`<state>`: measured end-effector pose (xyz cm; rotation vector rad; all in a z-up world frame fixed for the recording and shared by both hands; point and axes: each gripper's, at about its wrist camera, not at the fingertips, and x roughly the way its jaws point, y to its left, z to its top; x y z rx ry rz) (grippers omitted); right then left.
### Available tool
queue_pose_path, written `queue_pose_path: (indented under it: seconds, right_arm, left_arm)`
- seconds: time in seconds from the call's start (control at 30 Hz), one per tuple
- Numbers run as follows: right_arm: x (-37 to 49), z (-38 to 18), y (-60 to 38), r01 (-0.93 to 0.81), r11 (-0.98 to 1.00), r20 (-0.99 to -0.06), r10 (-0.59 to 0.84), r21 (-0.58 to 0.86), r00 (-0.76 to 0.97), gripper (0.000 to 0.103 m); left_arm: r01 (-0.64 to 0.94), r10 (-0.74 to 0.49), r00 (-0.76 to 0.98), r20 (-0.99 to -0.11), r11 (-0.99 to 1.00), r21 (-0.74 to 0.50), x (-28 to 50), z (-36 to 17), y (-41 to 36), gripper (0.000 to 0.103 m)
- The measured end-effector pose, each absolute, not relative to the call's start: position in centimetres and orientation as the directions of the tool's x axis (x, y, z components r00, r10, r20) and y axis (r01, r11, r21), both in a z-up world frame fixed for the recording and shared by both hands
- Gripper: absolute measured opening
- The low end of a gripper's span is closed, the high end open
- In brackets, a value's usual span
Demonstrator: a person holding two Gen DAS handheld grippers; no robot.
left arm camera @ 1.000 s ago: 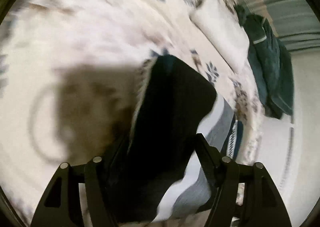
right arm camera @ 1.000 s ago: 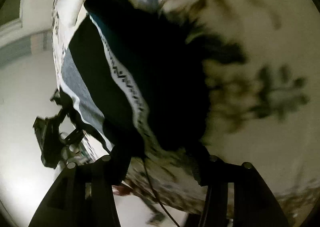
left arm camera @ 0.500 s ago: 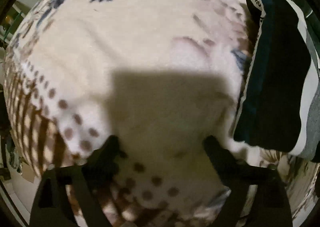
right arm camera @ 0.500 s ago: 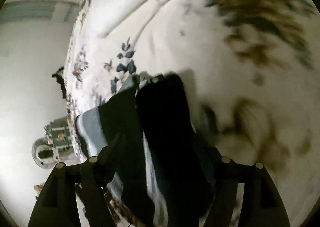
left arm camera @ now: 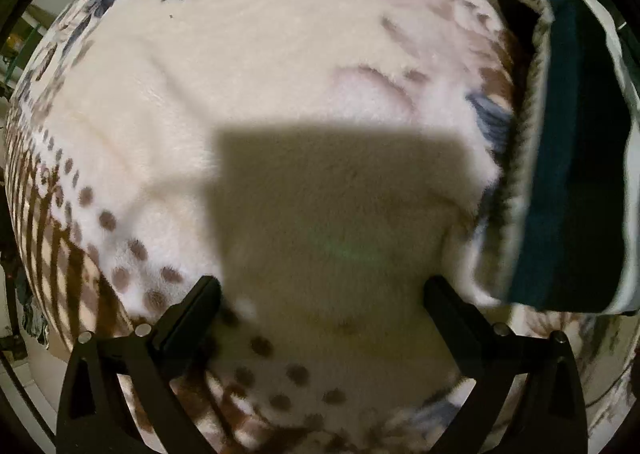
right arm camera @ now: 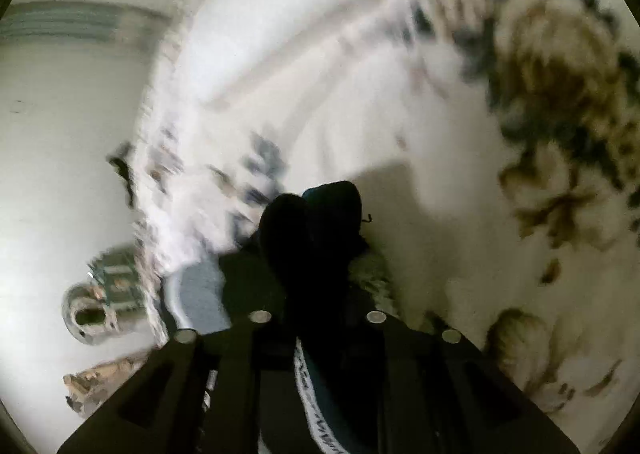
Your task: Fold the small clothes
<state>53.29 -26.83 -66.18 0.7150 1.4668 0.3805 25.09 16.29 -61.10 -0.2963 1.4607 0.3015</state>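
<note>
Fleecy floral blanket (left arm camera: 280, 74) covers the bed; left gripper (left arm camera: 320, 294) gapes empty; right gripper (right arm camera: 316, 318) pinches the dark garment (right arm camera: 316, 222); room beyond is blurred.

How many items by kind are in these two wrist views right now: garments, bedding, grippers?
Folded dark teal garment with patterned waistband: 1
Floral fleece blanket: 1
White pillow: 1
Hand-held grippers: 2, the left hand-held gripper open over the blanket, the right hand-held gripper shut on the garment
Total: 5
</note>
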Motion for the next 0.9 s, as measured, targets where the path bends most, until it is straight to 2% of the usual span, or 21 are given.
queue_pose_path:
  seconds: [0.07,0.13,0.2,0.3,0.33,0.37,0.4,0.57,0.7,0.77,0.83,0.87,0.9]
  right_arm:
    - [52.8,-66.6,-27.9,0.237,0.742,-0.772,0.633,0.627,0.059,0.037]
    - [51.4,-65.6,-29.2,0.226,0.747,-0.776,0.626,0.625,0.078,0.062]
    - [49.2,-65.0,-30.2,0.215,0.747,-0.772,0.633,0.629,0.058,0.068]
    - [44.8,-66.4,-30.3,0.249,0.717,-0.729,0.682,0.651,-0.055,0.069]
    - [42.8,-67.3,-30.2,0.273,0.7,-0.707,0.702,0.66,-0.089,0.066]
    - [41.6,-67.5,-30.0,0.277,0.689,-0.699,0.711,0.67,-0.075,0.053]
    - [40.9,-67.3,-29.8,0.266,0.698,-0.712,0.7,0.665,-0.057,0.006]
    - [37.1,-63.4,-31.8,0.265,0.713,-0.753,0.652,0.649,0.089,0.006]
    - [36.4,-66.6,-32.3,0.319,0.747,-0.778,0.627,0.583,-0.046,0.006]
    - [37.2,-67.1,-31.9,0.315,0.761,-0.779,0.62,0.568,-0.092,0.016]
    - [39.0,-66.5,-31.5,0.3,0.755,-0.776,0.627,0.582,-0.072,0.021]
    - [39.8,-66.0,-31.5,0.293,0.755,-0.779,0.625,0.587,-0.051,0.027]
    - [41.1,-65.3,-32.1,0.286,0.751,-0.783,0.622,0.596,-0.003,0.048]
  left_arm:
    - [-0.383,-0.008,0.106,-0.994,0.923,-0.049,24.8,-59.5,16.8,0.103]
    - [-0.391,-0.014,0.146,-0.989,0.917,-0.071,24.3,-57.6,17.3,0.103]
    - [-0.402,-0.016,0.182,-0.983,0.911,-0.089,24.0,-55.8,17.6,0.103]
    - [-0.408,-0.027,0.216,-0.976,0.906,-0.116,24.2,-54.4,17.5,0.103]
    - [-0.406,-0.037,0.223,-0.974,0.905,-0.127,24.5,-54.2,17.3,0.103]
    - [-0.403,-0.046,0.228,-0.973,0.905,-0.137,24.8,-54.1,17.0,0.103]
    - [-0.397,-0.054,0.231,-0.971,0.906,-0.145,25.3,-54.1,16.6,0.103]
    - [-0.333,-0.108,0.285,-0.952,0.92,-0.204,27.9,-53.0,13.6,0.103]
    - [-0.291,-0.125,0.338,-0.933,0.929,-0.23,32.1,-52.4,12.2,0.103]
    - [-0.273,-0.135,0.379,-0.915,0.929,-0.25,35.3,-52.9,12.8,0.103]
    - [-0.26,-0.185,0.401,-0.897,0.916,-0.305,38.9,-53.7,13.3,0.103]
    - [-0.263,-0.205,0.41,-0.889,0.906,-0.331,40.1,-54.1,13.6,0.103]
    - [-0.264,-0.238,0.416,-0.878,0.892,-0.367,41.5,-54.9,13.8,0.103]
